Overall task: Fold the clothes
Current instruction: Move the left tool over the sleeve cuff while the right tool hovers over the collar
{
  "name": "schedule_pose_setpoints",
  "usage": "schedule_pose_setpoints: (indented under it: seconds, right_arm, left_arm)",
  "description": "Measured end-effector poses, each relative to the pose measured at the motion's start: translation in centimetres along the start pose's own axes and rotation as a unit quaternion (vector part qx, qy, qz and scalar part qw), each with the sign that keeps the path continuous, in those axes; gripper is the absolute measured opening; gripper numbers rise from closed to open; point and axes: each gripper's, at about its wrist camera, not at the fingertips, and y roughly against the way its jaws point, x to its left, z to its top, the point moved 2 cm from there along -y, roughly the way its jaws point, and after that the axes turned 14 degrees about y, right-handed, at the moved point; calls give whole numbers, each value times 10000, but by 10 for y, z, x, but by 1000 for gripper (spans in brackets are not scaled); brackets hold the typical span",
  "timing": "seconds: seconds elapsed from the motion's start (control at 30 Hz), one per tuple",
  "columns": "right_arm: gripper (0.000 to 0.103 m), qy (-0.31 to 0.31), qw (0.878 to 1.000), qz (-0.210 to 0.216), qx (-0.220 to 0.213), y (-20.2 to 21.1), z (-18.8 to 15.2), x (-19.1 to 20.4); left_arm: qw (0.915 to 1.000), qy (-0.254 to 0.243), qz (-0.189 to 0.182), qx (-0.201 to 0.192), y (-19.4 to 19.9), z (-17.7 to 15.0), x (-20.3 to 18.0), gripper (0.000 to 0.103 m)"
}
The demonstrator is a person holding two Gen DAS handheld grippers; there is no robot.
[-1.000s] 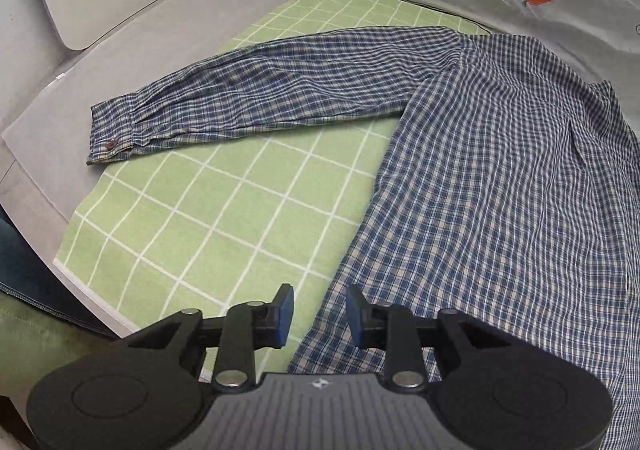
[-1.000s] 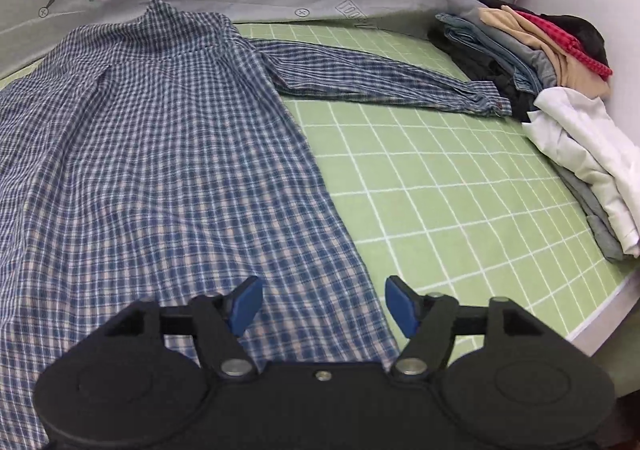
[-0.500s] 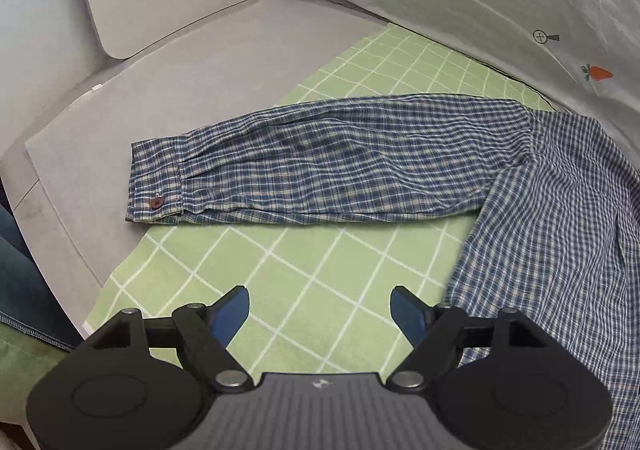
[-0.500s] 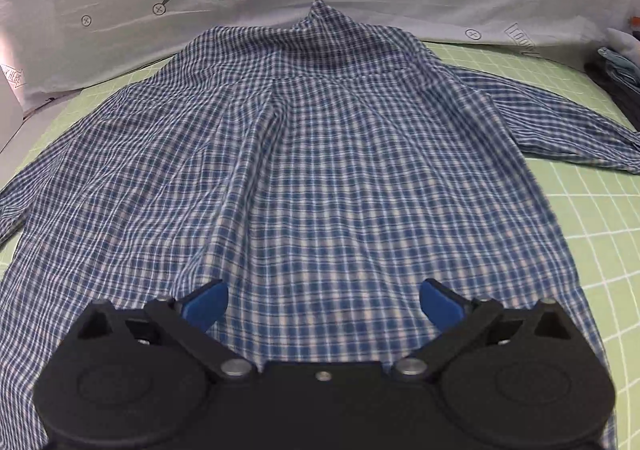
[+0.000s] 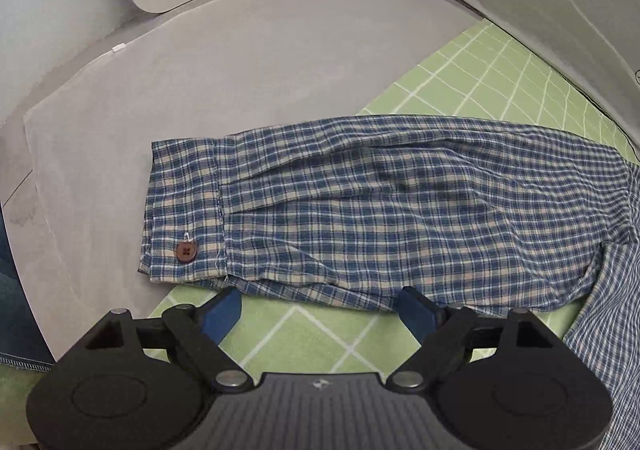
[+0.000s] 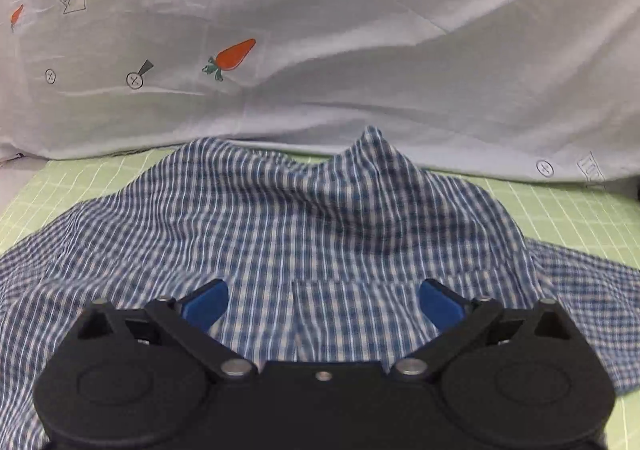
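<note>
Plaid shirt (image 6: 320, 234) lies spread, back side up, on the green grid mat (image 5: 500, 73); collar peaks toward the carrot-print sheet (image 6: 320, 49) at the far edge. Body flat, no fold visible in either view.

Left sleeve (image 5: 400, 209) stretched straight out sideways from the body, cuff (image 5: 184, 201) hanging past the mat edge onto the grey surface (image 5: 240, 69). Brown cuff button (image 5: 186, 252) faces up. Laid out straight like this, the sleeve offers a clean long edge to pick up and swing across the back.

Left gripper (image 5: 320, 310) hovers just short of the sleeve's near hem, jaws spread wide, nothing between them; it looks lined up on the forearm section, probably for a pinch there, though its height above the cloth is hard to judge through the fisheye.

Right gripper (image 6: 322, 304) sits over the upper back near the yoke seam, jaws likewise wide and empty, perhaps placed to pin the body while the sleeve is handled
</note>
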Motion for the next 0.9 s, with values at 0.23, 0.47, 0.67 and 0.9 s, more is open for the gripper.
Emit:
schedule_pose_setpoints:
  seconds: [0.23, 0.47, 0.67, 0.9]
  right_arm:
    - [100, -45, 9998, -108, 185, -99, 59, -13]
    - [103, -162, 9993, -136, 303, -150, 77, -31]
    - [103, 54, 9993, -43, 371, -135, 96, -38]
    - [103, -91, 9999, -49, 6, -28, 55, -8]
  left_arm:
    - [9994, 189, 272, -4, -8, 12, -8, 90]
    - [9993, 78, 371, 19, -14, 14, -14, 96]
    - [9995, 154, 291, 43, -13, 16, -12, 97]
    - [9980, 604, -170, -14, 5, 11, 4, 97]
